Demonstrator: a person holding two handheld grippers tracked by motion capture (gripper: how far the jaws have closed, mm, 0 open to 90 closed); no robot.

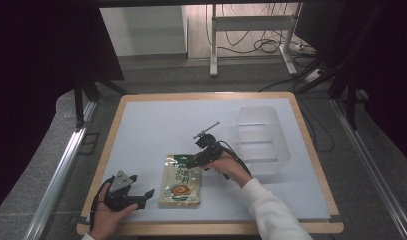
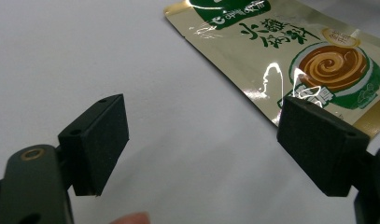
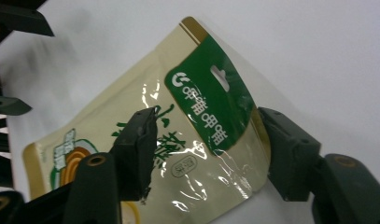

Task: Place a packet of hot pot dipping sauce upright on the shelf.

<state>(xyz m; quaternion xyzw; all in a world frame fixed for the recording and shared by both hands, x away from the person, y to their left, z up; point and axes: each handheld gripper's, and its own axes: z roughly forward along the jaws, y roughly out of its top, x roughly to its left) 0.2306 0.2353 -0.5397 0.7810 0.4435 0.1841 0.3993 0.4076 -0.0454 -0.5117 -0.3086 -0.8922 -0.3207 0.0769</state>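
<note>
Snack pouch (image 1: 180,180) (gold, with a green header) lies flat near the desk's (image 1: 156,120) front edge. Right claw (image 1: 195,159) hovers over the pouch's top edge, jaws spread wide and holding nothing. Left claw (image 1: 141,190) rests just left of the pouch, jaws also apart, empty. Clear plastic bin (image 1: 261,137) stands at the right.

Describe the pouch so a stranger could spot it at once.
On the white table, look near the front edge, between the two grippers. The pouch lies flat there: glossy gold with a green top band and a brown swirl, unlike the clear bin to its right.
</note>
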